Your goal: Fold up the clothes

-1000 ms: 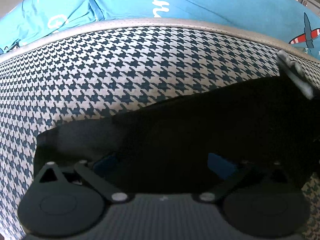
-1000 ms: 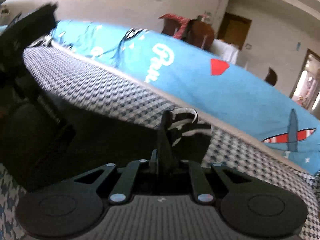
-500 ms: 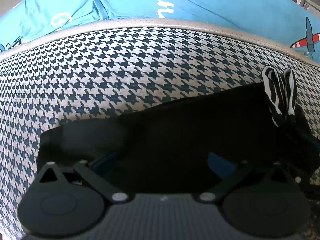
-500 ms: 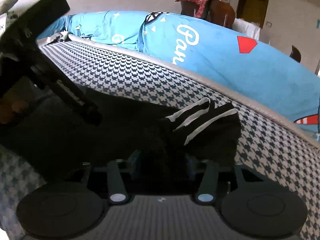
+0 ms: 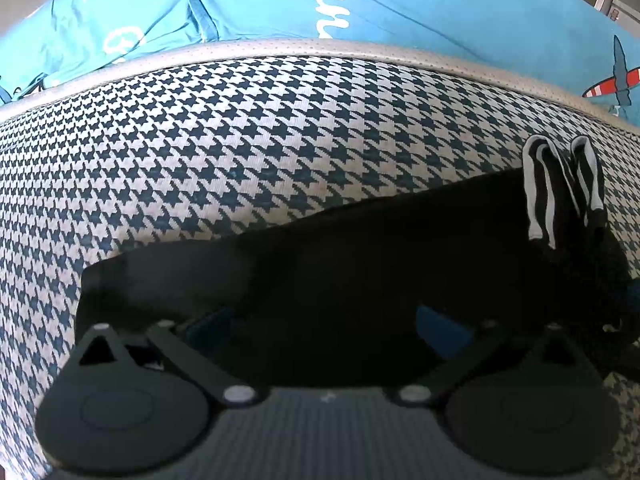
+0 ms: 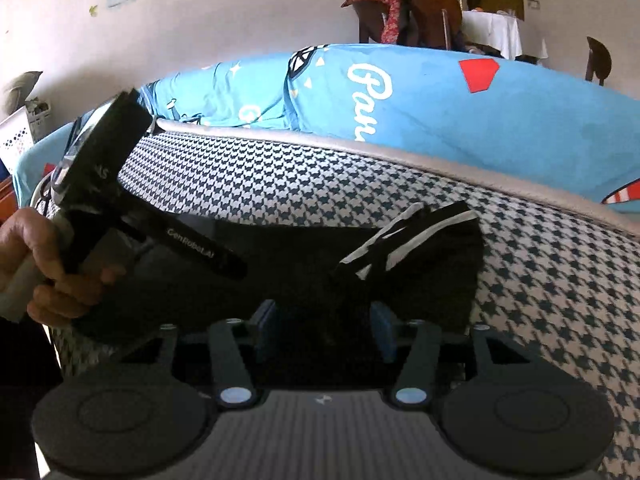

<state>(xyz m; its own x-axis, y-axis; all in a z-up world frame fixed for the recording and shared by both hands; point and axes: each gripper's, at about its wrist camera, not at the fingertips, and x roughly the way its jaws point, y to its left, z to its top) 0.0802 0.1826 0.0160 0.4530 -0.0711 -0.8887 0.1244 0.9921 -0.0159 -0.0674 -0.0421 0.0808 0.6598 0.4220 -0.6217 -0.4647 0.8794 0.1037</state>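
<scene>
A black garment (image 5: 360,264) lies flat on a houndstooth cover (image 5: 240,140). Its black cuff with white stripes (image 5: 560,188) rests folded over at the garment's right end. My left gripper (image 5: 324,326) stands open low over the garment's near edge, with the black cloth spread between its blue pads. In the right wrist view my right gripper (image 6: 324,328) is open just behind the striped cuff (image 6: 404,240), and loose black fabric (image 6: 280,264) bunches between its blue pads. A hand (image 6: 44,264) holds the left tool, whose finger (image 6: 200,246) reaches over the garment.
A bright blue printed blanket (image 6: 440,96) covers the bed behind the houndstooth cover, past a grey piped edge (image 5: 320,46). Chairs (image 6: 424,12), a white-clothed table and a pale wall stand far behind. Bare houndstooth cover (image 6: 560,300) lies to the right of the garment.
My right gripper, shut on the striped cuff and holding it up a second ago, has lowered it onto the garment and spread its fingers. The left gripper has hardly moved.
</scene>
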